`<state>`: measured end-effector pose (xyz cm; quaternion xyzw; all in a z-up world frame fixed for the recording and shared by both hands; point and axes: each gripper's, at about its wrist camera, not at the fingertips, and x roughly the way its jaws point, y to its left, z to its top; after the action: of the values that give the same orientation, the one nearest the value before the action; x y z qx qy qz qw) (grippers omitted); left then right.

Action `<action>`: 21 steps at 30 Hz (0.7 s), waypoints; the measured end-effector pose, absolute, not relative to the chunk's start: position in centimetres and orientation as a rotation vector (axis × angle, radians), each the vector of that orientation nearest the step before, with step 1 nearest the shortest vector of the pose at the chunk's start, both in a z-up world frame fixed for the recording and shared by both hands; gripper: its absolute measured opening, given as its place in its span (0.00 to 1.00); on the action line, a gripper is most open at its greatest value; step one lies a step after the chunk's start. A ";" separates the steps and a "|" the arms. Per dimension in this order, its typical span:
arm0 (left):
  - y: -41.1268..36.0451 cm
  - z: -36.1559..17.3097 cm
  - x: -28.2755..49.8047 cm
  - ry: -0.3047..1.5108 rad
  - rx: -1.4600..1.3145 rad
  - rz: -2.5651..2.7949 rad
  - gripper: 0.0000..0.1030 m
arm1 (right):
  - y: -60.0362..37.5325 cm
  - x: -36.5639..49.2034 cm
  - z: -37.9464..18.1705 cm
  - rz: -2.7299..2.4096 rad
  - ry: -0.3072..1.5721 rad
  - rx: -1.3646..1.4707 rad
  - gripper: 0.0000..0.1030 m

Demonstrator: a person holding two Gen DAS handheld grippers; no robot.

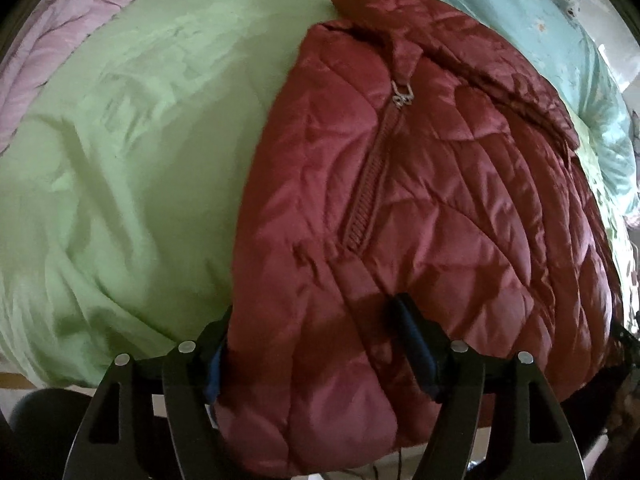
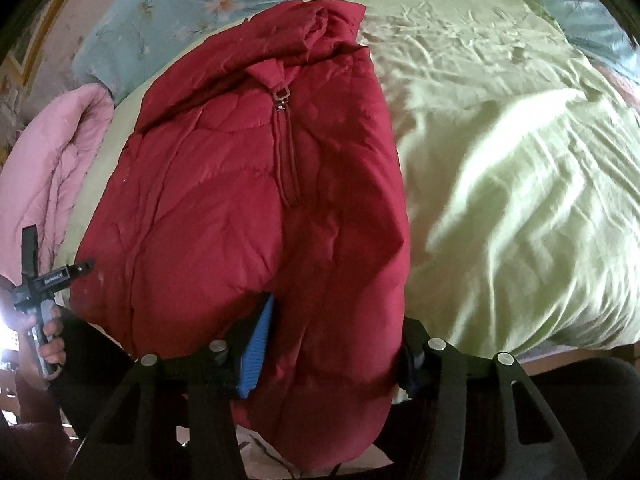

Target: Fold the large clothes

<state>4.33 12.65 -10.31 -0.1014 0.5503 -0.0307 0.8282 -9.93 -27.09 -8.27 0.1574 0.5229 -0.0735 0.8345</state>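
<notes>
Left claw [image 1: 316, 344]: jaws part-open, astride the near hem of the red jacket [image 1: 400, 200]; both pads lie against padding, firm pinch not certain. Jacket lies zipped on the green sheet [image 1: 120, 160]. Risk: slick quilting slips out on lifting.

Right claw [image 2: 332, 344]: jaws part-open around the hem, blue pad [image 2: 256, 348] touching fabric. Risk: uneven hold skews the fold.

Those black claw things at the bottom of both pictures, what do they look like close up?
Each is a two-finger tool. The left gripper and right gripper have flat black arms with long cut-out slots, round silver pins at the joints and blue ribbed pads on the fingers. In the right wrist view, a hand grips a grey handle under a black bracket bearing a small white label.
</notes>
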 end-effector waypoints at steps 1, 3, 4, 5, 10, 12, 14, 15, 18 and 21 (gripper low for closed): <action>12.6 -10.4 4.4 1.171 -0.213 -0.072 0.68 | -27.1 -10.0 -8.3 -0.155 1.108 0.340 0.51; 12.4 -10.5 4.4 1.167 -0.202 -0.080 0.63 | -27.1 -10.1 -8.4 -0.155 1.104 0.347 0.49; 12.3 -10.4 4.4 1.167 -0.199 -0.088 0.54 | -27.0 -10.1 -8.4 -0.151 1.100 0.351 0.43; 12.2 -10.4 4.3 1.165 -0.197 -0.097 0.44 | -27.0 -10.1 -8.3 -0.143 1.095 0.360 0.40; 11.4 -9.7 3.9 1.128 -0.163 -0.132 0.19 | -26.3 -10.0 -7.6 -0.104 1.066 0.360 0.20; 11.5 -9.2 3.6 1.109 -0.162 -0.140 0.16 | -26.1 -10.0 -7.1 -0.100 1.049 0.360 0.19; 11.5 -8.3 3.0 1.086 -0.167 -0.150 0.14 | -26.1 -10.1 -6.4 -0.088 1.022 0.376 0.18; 11.5 -8.0 2.8 1.073 -0.169 -0.155 0.14 | -26.0 -10.0 -6.1 -0.085 1.013 0.382 0.18; 11.5 -6.7 2.2 1.039 -0.177 -0.171 0.13 | -26.0 -10.1 -5.3 -0.071 0.979 0.407 0.17; 11.8 -5.2 1.3 1.002 -0.201 -0.193 0.12 | -26.0 -10.0 -4.4 -0.057 0.948 0.422 0.17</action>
<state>1.28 11.82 -5.22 -0.0961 0.4787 -0.0922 0.8678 -10.01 -25.98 -4.39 0.2018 0.4531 -0.0273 0.8679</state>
